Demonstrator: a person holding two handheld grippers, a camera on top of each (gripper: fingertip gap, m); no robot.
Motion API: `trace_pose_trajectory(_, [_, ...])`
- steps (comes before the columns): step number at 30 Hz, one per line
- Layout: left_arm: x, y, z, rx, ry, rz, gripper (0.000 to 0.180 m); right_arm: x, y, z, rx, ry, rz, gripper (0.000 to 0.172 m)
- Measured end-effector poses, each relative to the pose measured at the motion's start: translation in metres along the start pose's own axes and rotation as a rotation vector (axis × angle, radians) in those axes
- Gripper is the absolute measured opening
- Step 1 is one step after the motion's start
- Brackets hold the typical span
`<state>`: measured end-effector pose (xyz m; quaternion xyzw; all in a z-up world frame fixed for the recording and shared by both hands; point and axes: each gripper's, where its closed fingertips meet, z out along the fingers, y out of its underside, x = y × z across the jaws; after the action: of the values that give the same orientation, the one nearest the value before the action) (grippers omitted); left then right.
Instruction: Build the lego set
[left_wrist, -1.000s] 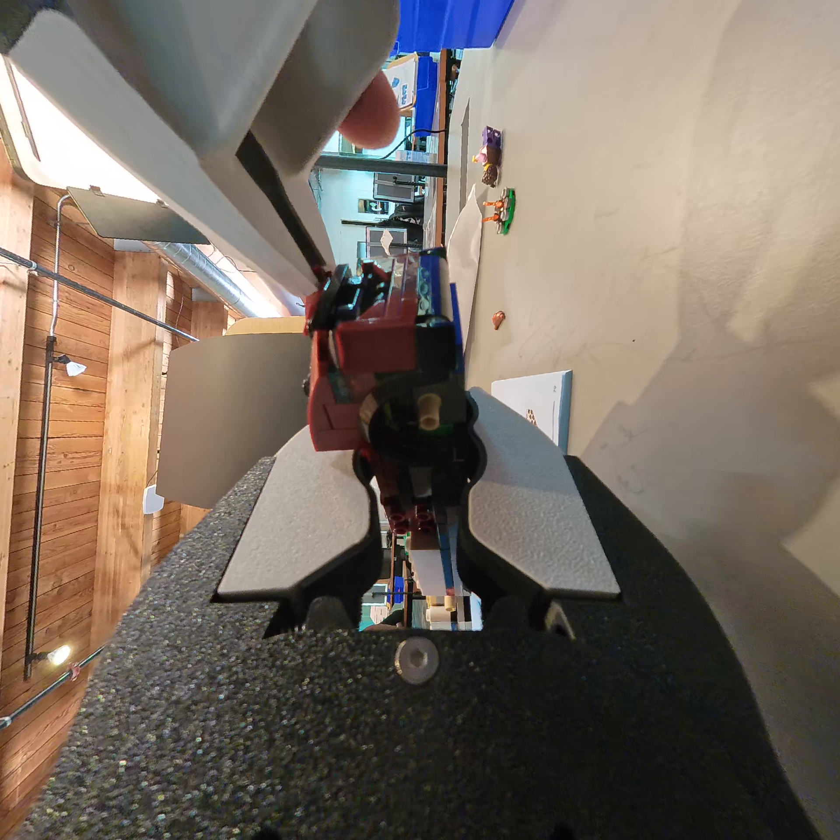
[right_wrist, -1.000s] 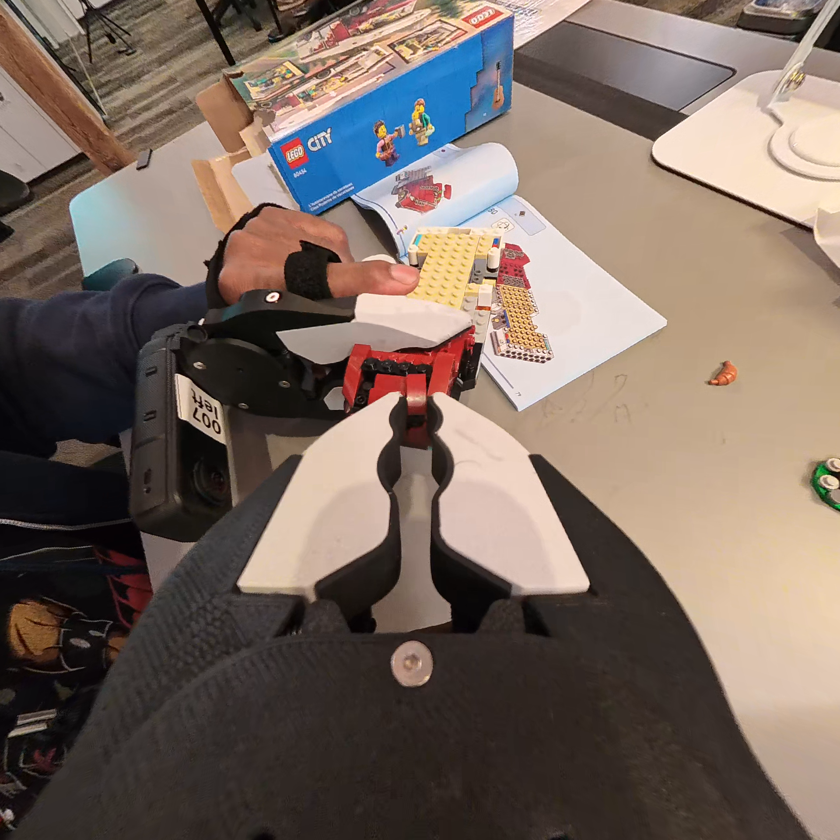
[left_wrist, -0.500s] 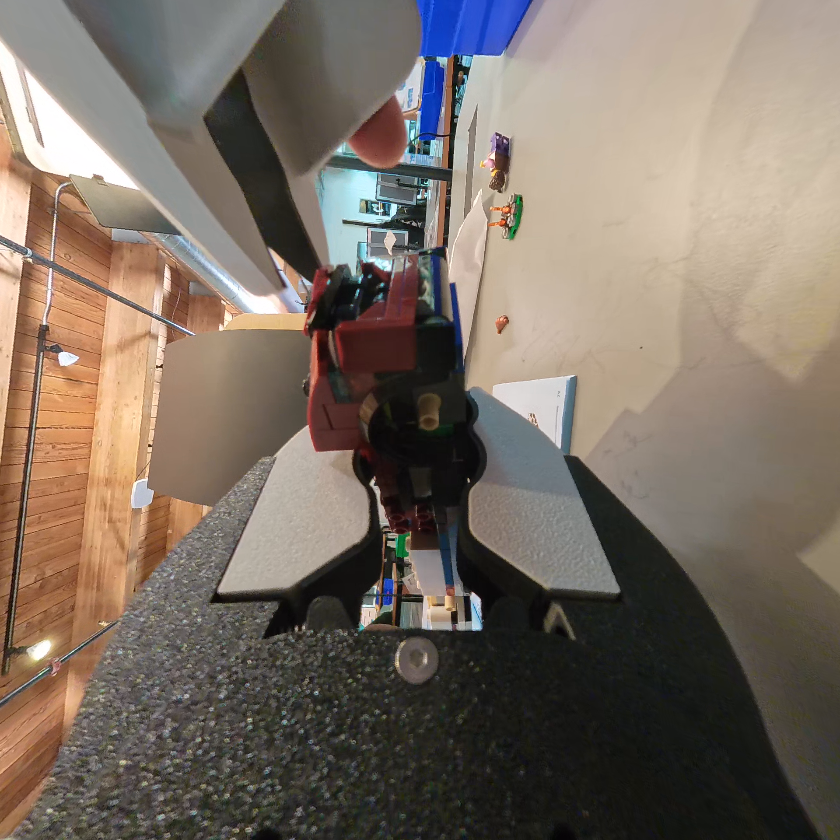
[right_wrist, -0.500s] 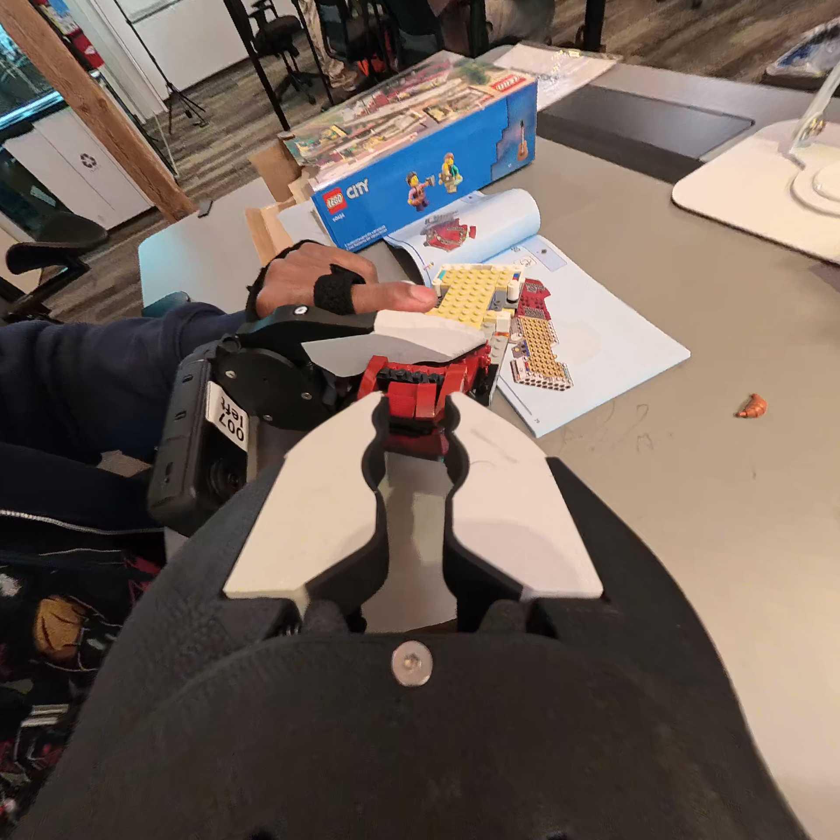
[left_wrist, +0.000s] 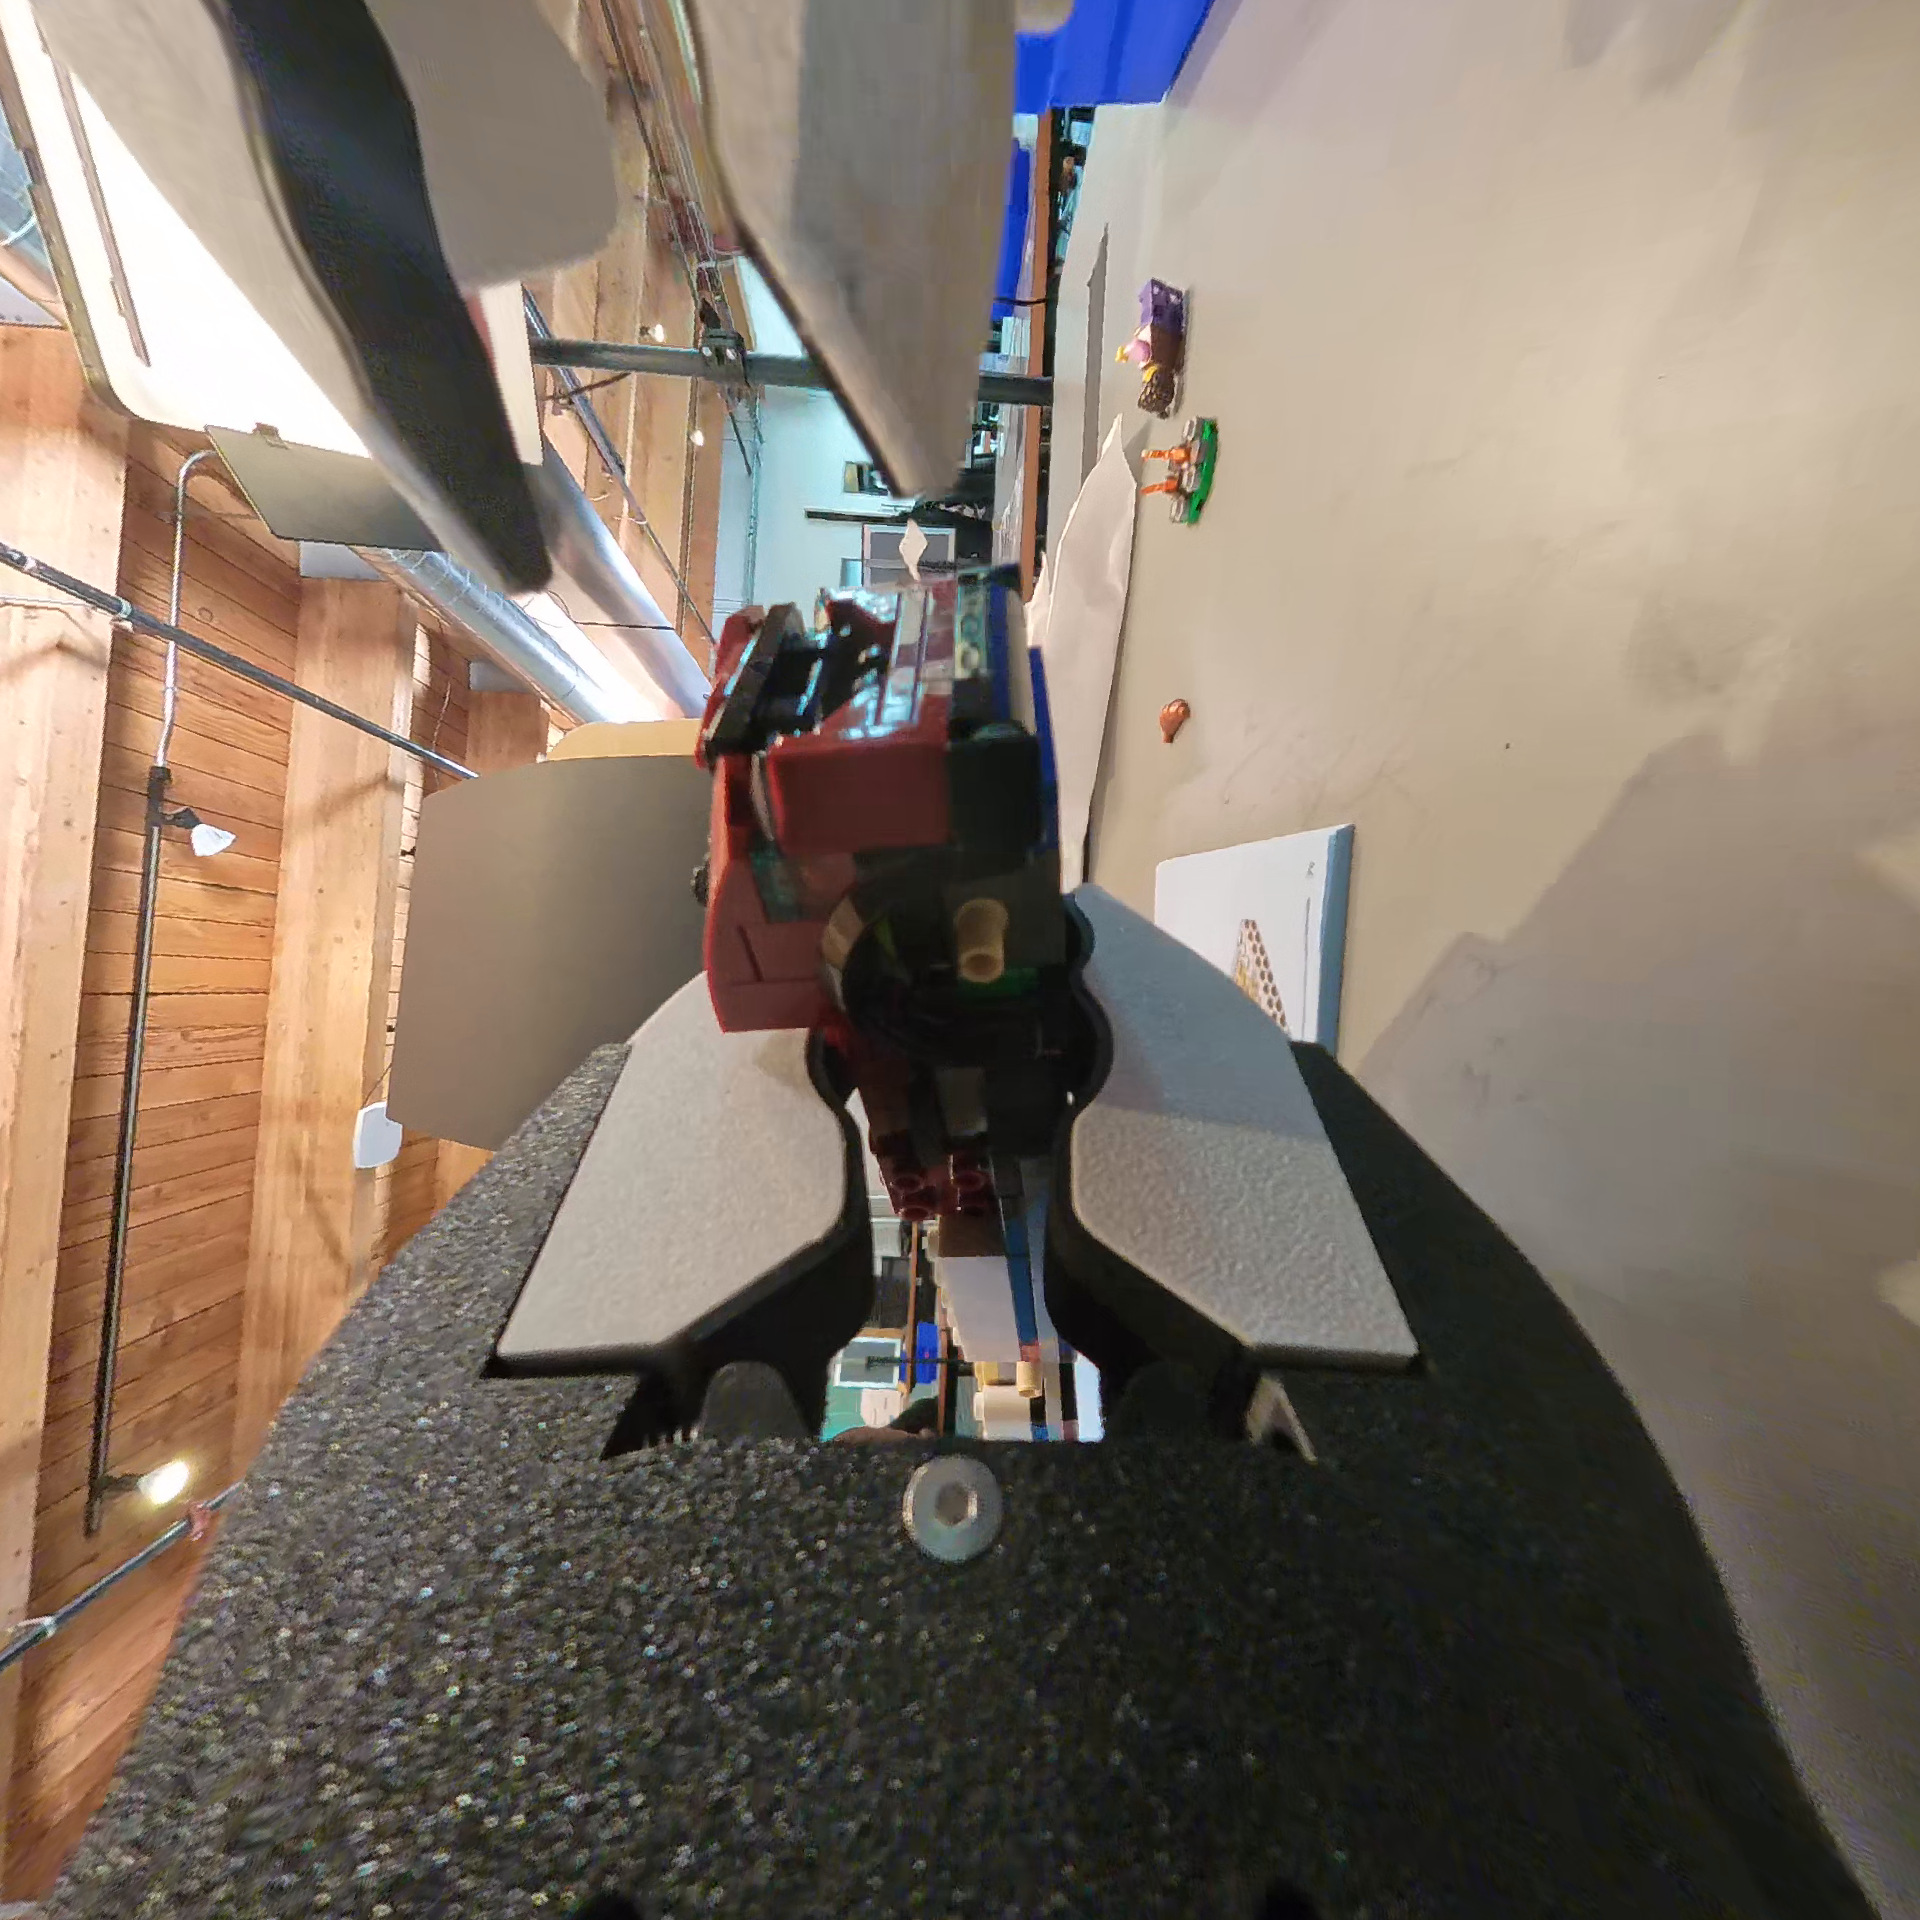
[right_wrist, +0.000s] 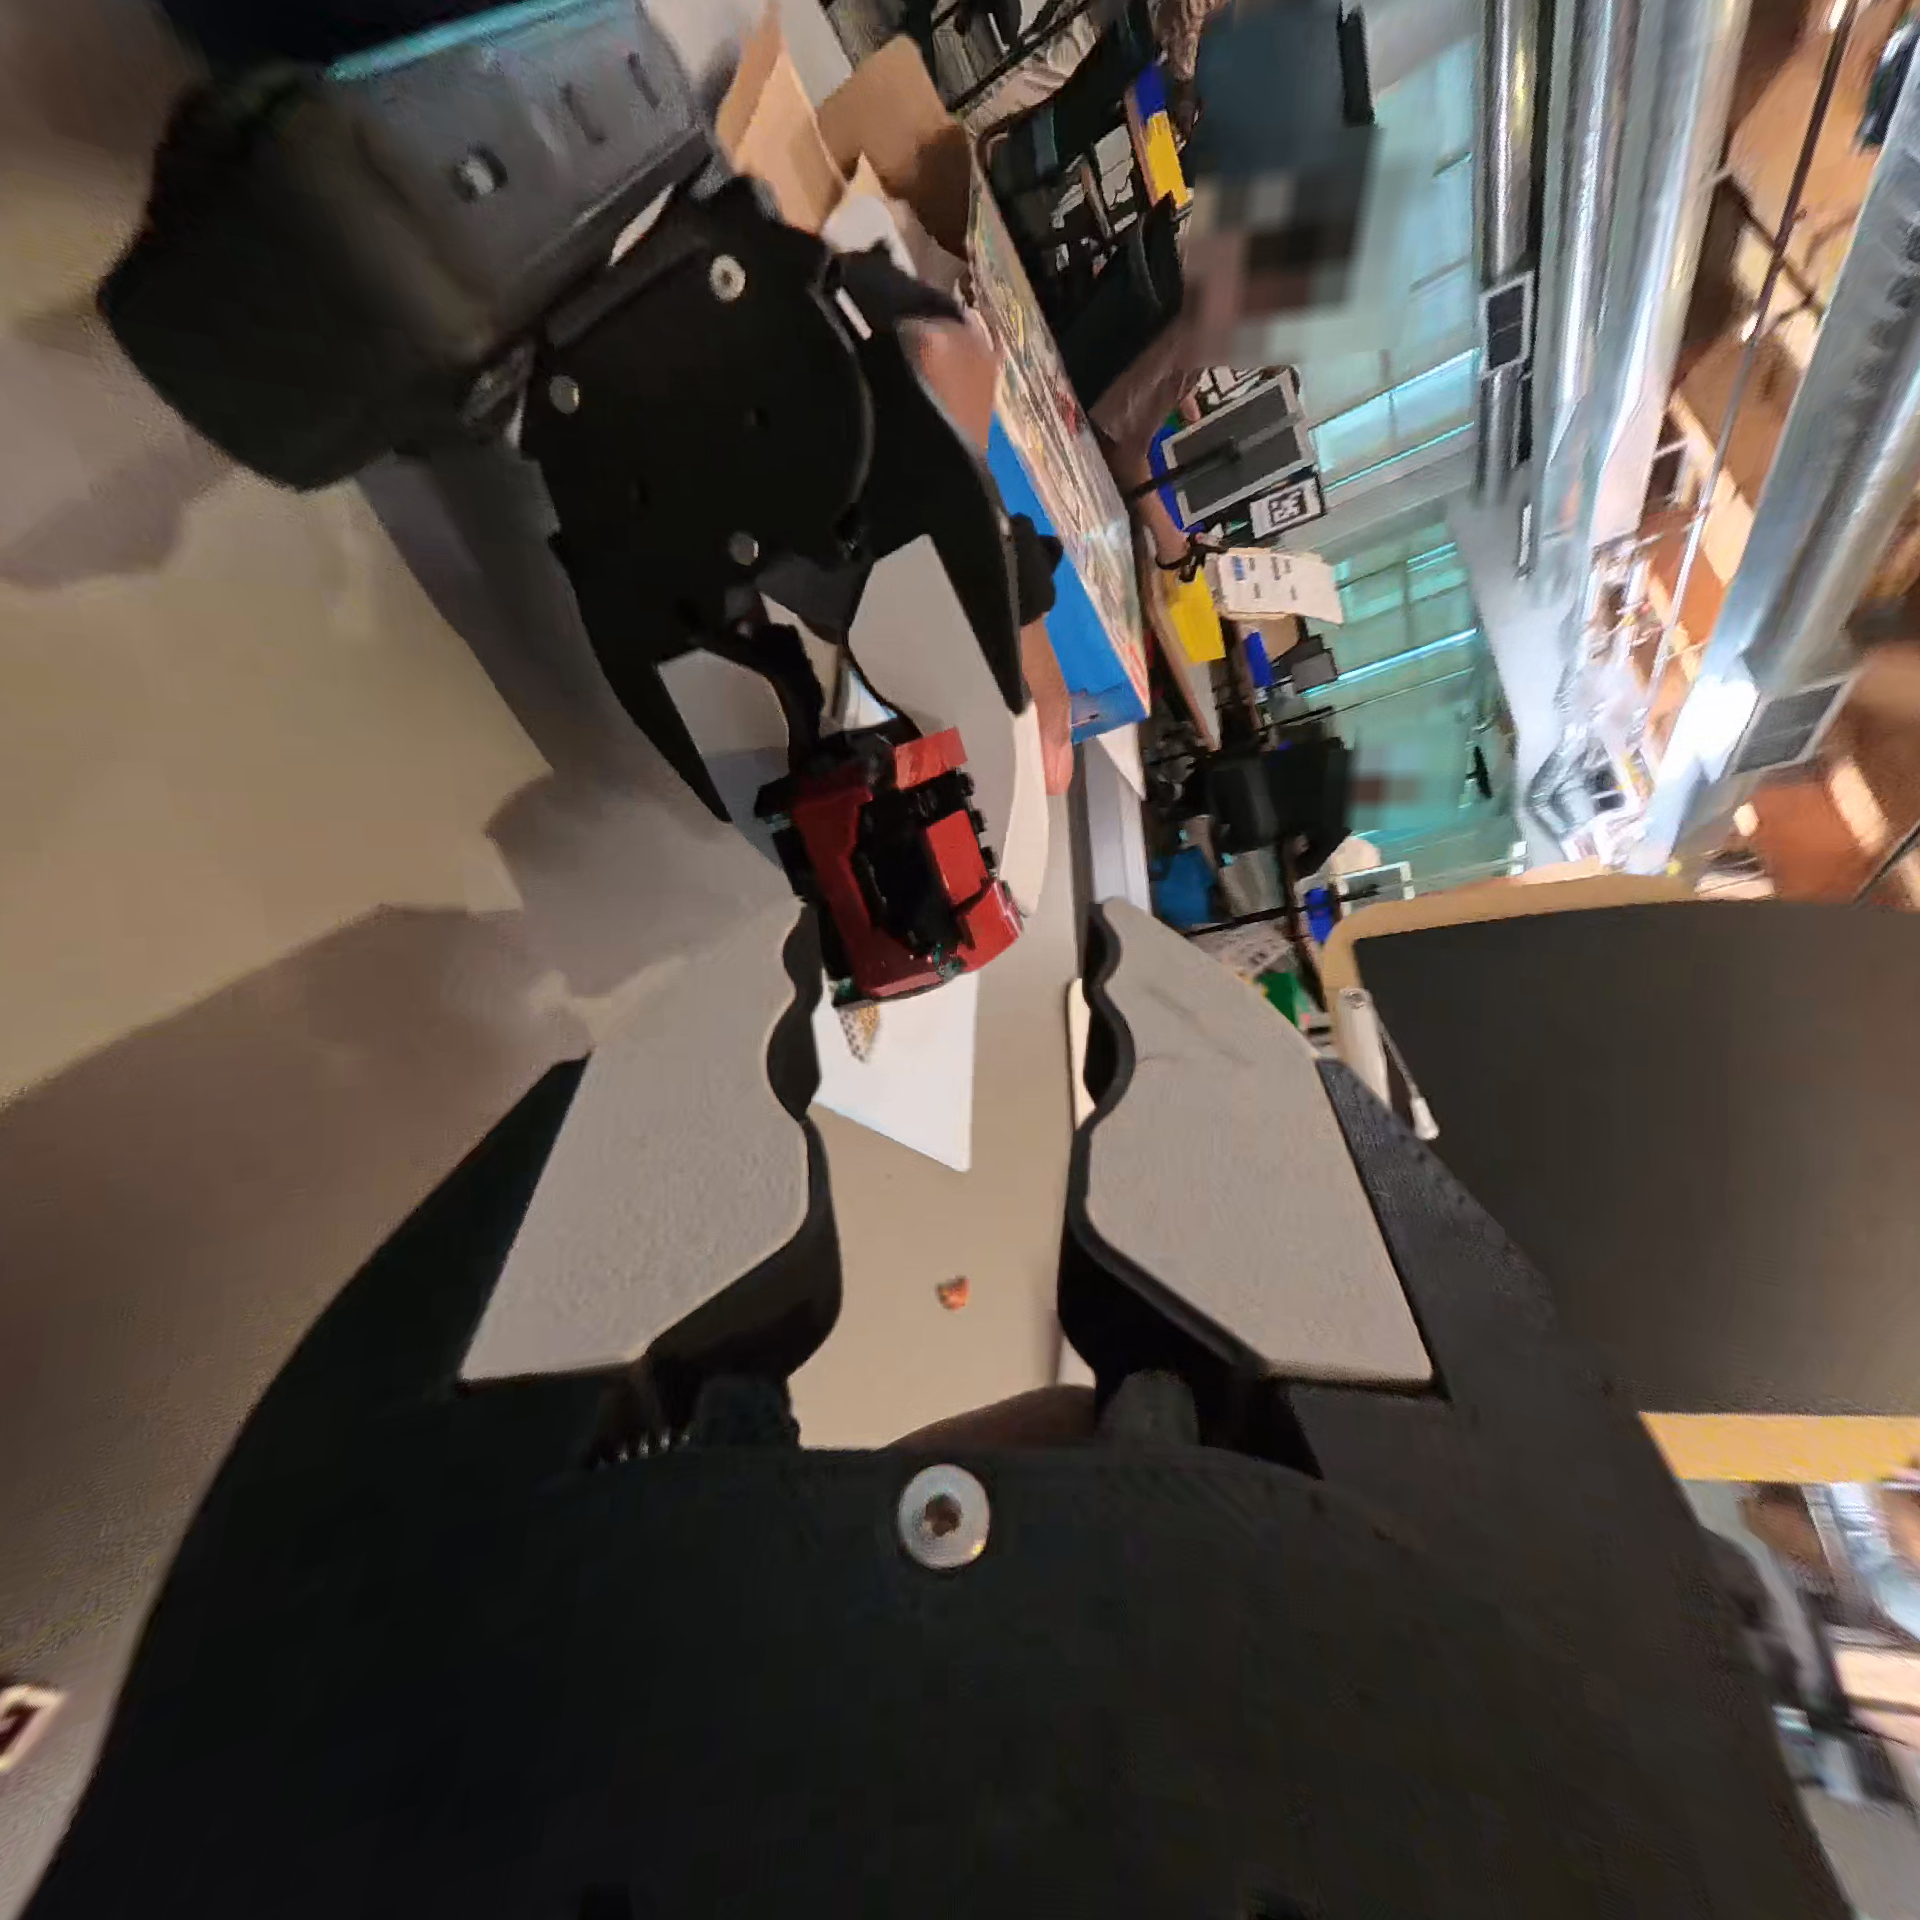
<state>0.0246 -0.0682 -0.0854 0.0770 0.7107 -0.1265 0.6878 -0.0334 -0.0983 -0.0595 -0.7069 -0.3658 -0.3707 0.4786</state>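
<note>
**Op A:** Since a second ago my right gripper (right_wrist: 940, 997) has let go. Its fingers were pinched on the front of the red brick model (right_wrist: 899, 862), and now they stand wide apart with nothing between them but table. The whole view has rolled onto its side as well.

**Op B:** And the left?

**Op A:** The left gripper (left_wrist: 951, 997) hasn't changed — it stays clamped on the model (left_wrist: 883, 821), both pads pressed against the dark underside, red bodywork sticking out past the tips. From the right wrist view I see it beyond my open tips, just off the left one, apart from it.

**Op B:** What's around the jaws?

**Op A:** In the right view, directly past the tips, a white booklet (right_wrist: 914, 1081) lies on the grey table (right_wrist: 260, 727). Back between the finger roots there's a small brown piece (right_wrist: 953, 1291) on the table. Farther out, beyond the left gripper, a blue box (right_wrist: 1081, 644).

**Op B:** And from the left view?

**Op A:** The right gripper's two pale fingers (left_wrist: 862, 239) loom above and ahead of the model, spread and blurred. To the right of the jaws is the booklet corner (left_wrist: 1247, 914), then the brown piece (left_wrist: 1175, 715), and farther out a green plate (left_wrist: 1195, 470) and a purple-topped brick cluster (left_wrist: 1158, 343).
</note>
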Motion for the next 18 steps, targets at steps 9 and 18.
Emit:
trace_pose_trajectory(9, [0.008, -0.006, -0.001, 0.015, 0.028, 0.025, 0.036, -0.012, 0.009, 0.005, -0.041, 0.051, -0.2, 0.049])
trace_pose_trajectory(18, [0.01, -0.009, -0.002, 0.03, 0.041, 0.028, 0.036, -0.023, 0.012, 0.011, -0.072, 0.039, -0.259, 0.042])
